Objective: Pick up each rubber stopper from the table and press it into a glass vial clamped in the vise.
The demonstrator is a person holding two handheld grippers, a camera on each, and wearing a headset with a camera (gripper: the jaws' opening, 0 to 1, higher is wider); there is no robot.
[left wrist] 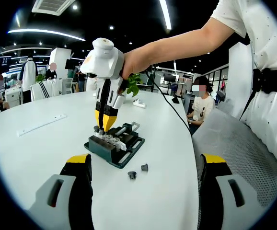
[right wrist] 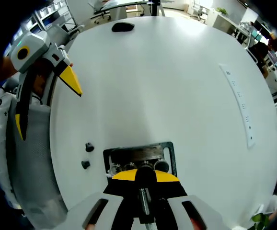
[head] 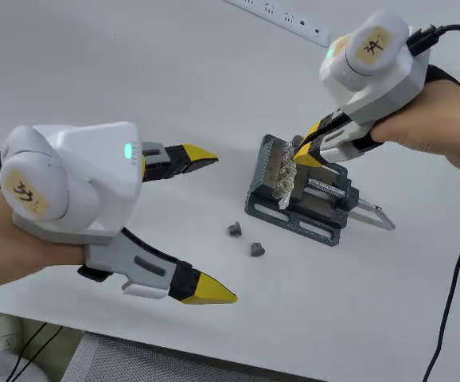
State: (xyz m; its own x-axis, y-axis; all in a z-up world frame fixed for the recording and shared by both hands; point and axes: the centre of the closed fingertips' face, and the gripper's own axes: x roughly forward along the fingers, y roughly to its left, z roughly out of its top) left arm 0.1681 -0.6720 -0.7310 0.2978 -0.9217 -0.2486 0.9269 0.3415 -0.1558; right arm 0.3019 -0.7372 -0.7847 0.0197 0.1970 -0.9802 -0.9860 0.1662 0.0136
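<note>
A dark green vise (head: pixel 325 225) (left wrist: pixel 124 152) (right wrist: pixel 137 154) stands on the white table and clamps a row of glass vials (head: pixel 282 173) (left wrist: pixel 110 139) (right wrist: pixel 121 167). My right gripper (head: pixel 302 151) (left wrist: pixel 102 126) (right wrist: pixel 144 176) points down over the vials, shut on a dark rubber stopper (right wrist: pixel 145 173) right above the row. Two loose grey stoppers (head: pixel 235 230) (head: pixel 256 249) (left wrist: pixel 132 175) (left wrist: pixel 144 167) (right wrist: pixel 89 146) (right wrist: pixel 85 164) lie on the table left of the vise. My left gripper (head: pixel 220 227) (left wrist: pixel 145 160) (right wrist: pixel 47 108) hovers open near them, holding nothing.
A white power strip (head: pixel 286 16) (right wrist: pixel 239 105) lies at the table's far side. A black cable (head: pixel 453 278) trails from the right gripper. The table's near edge runs along the bottom, with a grey mesh chair (head: pixel 134 362) below it. People sit in the background (left wrist: pixel 203 103).
</note>
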